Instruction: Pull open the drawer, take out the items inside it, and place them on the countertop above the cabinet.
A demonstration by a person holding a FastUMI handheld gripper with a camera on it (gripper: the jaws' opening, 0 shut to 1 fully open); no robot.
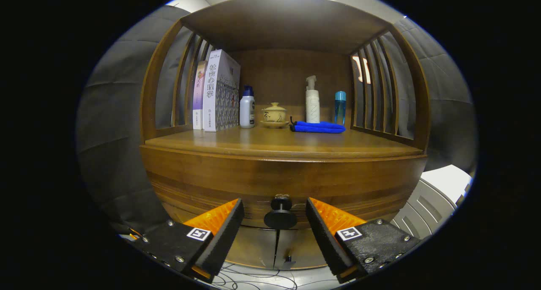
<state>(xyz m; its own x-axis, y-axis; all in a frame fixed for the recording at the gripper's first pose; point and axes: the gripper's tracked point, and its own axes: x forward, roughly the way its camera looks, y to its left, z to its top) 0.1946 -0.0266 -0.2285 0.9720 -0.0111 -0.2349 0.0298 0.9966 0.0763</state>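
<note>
A wooden cabinet fills the view ahead. Its drawer front [283, 182] is closed, a wide brown panel under the countertop [279, 144]. A dark round knob [280, 214] sticks out from the drawer's lower middle. My gripper [274, 216] is open, its two fingers standing either side of the knob without touching it. The left fingertip [230, 222] and the right fingertip [317, 224] each leave a gap to the knob. What lies inside the drawer is hidden.
On the countertop stand two books [215, 93], a white bottle with a blue cap [247, 108], a lidded tea bowl [274, 114], a folded blue cloth [318, 127], a white pump bottle [312, 102] and a blue bottle [340, 107]. Slatted side rails flank them. Cabinet doors [274, 247] sit below; a white chair [435, 201] is right.
</note>
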